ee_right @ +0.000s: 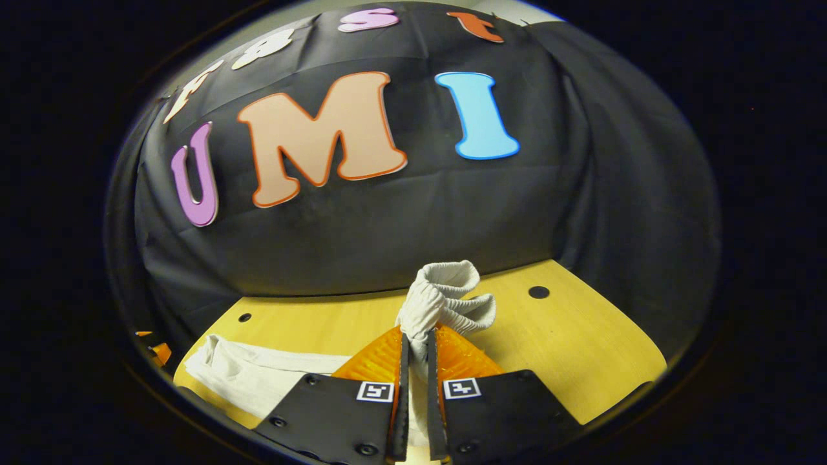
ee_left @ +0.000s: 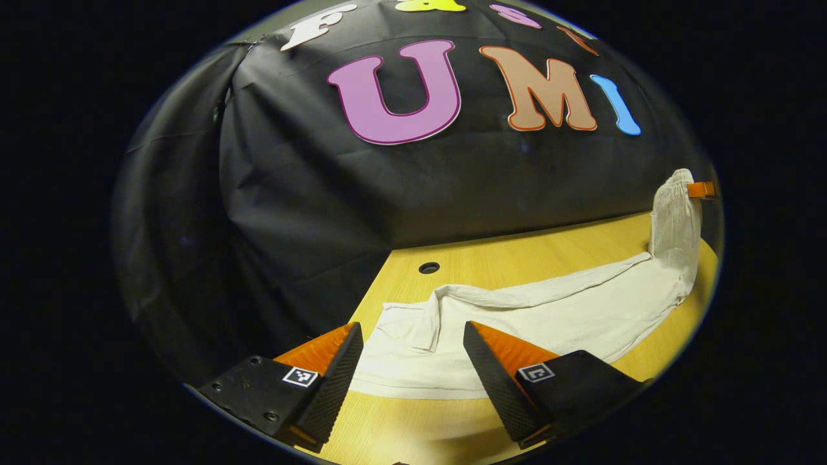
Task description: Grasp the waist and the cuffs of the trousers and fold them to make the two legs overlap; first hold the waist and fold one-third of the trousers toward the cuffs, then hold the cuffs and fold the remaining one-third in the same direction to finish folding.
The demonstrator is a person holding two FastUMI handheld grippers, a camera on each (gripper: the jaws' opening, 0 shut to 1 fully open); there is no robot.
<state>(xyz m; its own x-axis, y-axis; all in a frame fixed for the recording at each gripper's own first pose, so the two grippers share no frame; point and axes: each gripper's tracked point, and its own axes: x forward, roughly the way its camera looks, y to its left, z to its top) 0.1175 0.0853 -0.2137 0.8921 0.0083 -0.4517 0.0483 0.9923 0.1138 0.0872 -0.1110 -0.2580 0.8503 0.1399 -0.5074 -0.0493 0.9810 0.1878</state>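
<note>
White trousers [ee_left: 555, 313] lie stretched along the wooden table [ee_left: 517, 255], with the two legs overlapping. Their wide end lies flat just ahead of my left gripper [ee_left: 412, 329], which is open and hovers low over it, one finger on each side. At the far right the narrow end rises off the table, held up by my right gripper [ee_left: 701, 189]. In the right gripper view, my right gripper [ee_right: 417, 336] is shut on that gathered, ribbed end [ee_right: 446, 290], which bunches above the fingertips. The remaining cloth [ee_right: 252, 374] trails down to the left. A bit of the left gripper [ee_right: 158, 352] shows beyond it.
The black cloth wall stands close behind the table's far edge. Round holes mark the tabletop [ee_left: 428, 267] [ee_right: 538, 292] [ee_right: 244, 317]. Bare wood [ee_right: 581, 349] lies to the right of the held end. The table's left edge [ee_left: 371, 290] runs beside the wide end.
</note>
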